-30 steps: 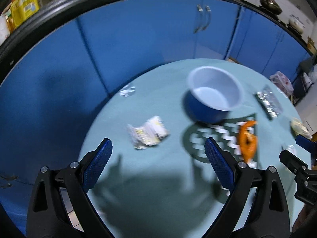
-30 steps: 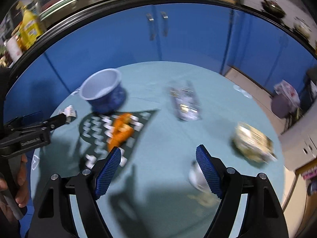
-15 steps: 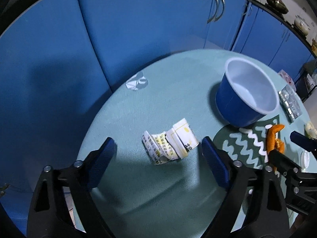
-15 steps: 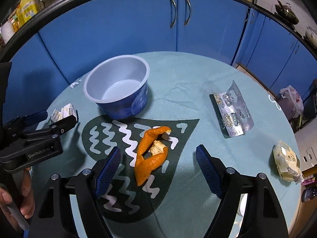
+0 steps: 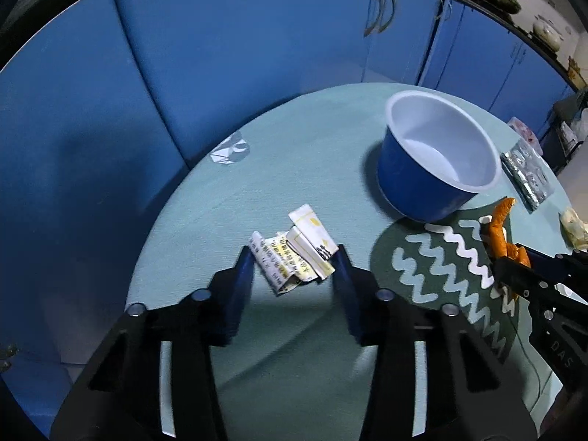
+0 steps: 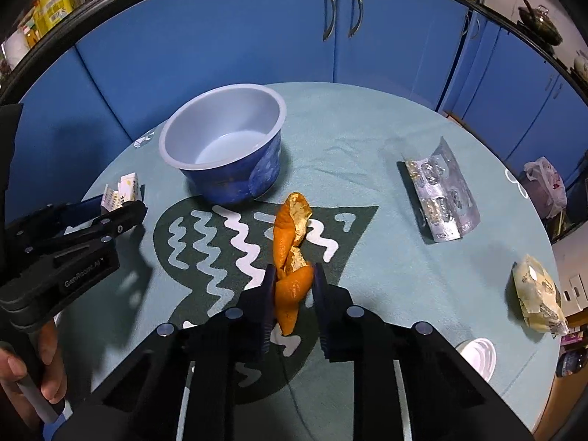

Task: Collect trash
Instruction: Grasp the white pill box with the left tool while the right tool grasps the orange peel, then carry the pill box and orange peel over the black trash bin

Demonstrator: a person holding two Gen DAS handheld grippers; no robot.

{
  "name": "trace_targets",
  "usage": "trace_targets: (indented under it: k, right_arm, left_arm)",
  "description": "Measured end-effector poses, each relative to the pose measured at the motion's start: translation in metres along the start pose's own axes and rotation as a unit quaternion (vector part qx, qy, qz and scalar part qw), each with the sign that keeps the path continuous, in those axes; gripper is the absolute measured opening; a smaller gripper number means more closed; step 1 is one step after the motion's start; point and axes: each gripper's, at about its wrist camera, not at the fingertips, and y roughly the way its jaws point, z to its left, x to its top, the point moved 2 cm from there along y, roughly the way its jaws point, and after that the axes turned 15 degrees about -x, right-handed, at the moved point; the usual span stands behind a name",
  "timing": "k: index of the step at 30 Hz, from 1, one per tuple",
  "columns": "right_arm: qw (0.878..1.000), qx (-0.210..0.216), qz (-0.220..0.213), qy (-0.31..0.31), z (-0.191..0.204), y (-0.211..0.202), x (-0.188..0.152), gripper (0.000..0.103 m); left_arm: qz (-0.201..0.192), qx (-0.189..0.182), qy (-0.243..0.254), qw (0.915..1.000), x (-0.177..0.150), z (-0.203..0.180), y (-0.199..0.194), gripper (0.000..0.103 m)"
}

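Left gripper (image 5: 294, 262): your jaws stand partly open around the crumpled paper wrapper (image 5: 292, 253), pads just beside it, contact unclear.

Right gripper (image 6: 293, 286): your jaws are pinched on the near end of the orange peel (image 6: 292, 253), which lies on the dark wavy mat (image 6: 205, 253).

Blue bowl (image 6: 224, 147): at 11 o'clock from the peel.

Blister pack (image 6: 439, 198): at 2 o'clock.

Table (image 6: 367, 147): round, teal.
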Motion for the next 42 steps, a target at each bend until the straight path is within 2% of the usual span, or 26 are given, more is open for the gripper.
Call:
trace_targets:
  k: [10, 24, 32, 42]
  right_arm:
    - [1.000, -0.004, -0.016, 0.015, -0.023, -0.027, -0.008, 0.019]
    - [0.998, -0.015, -0.043, 0.046, -0.066, -0.079, -0.040, 0.019]
    - [0.996, -0.028, -0.049, 0.071, -0.102, -0.103, -0.071, 0.019]
    - [0.990, -0.062, -0.051, 0.118, -0.167, -0.133, -0.127, 0.019]
  left_arm:
    - [-0.002, -0.011, -0.004, 0.9999, -0.003, -0.011, -0.017, 0.036]
    - [-0.024, -0.024, 0.011, 0.9994, -0.023, -0.049, -0.073, 0.036]
    - [-0.024, -0.044, 0.048, 0.9976, -0.034, -0.099, -0.088, 0.036]
    - [-0.013, -0.081, 0.115, 0.9899, -0.048, -0.189, -0.092, 0.036]
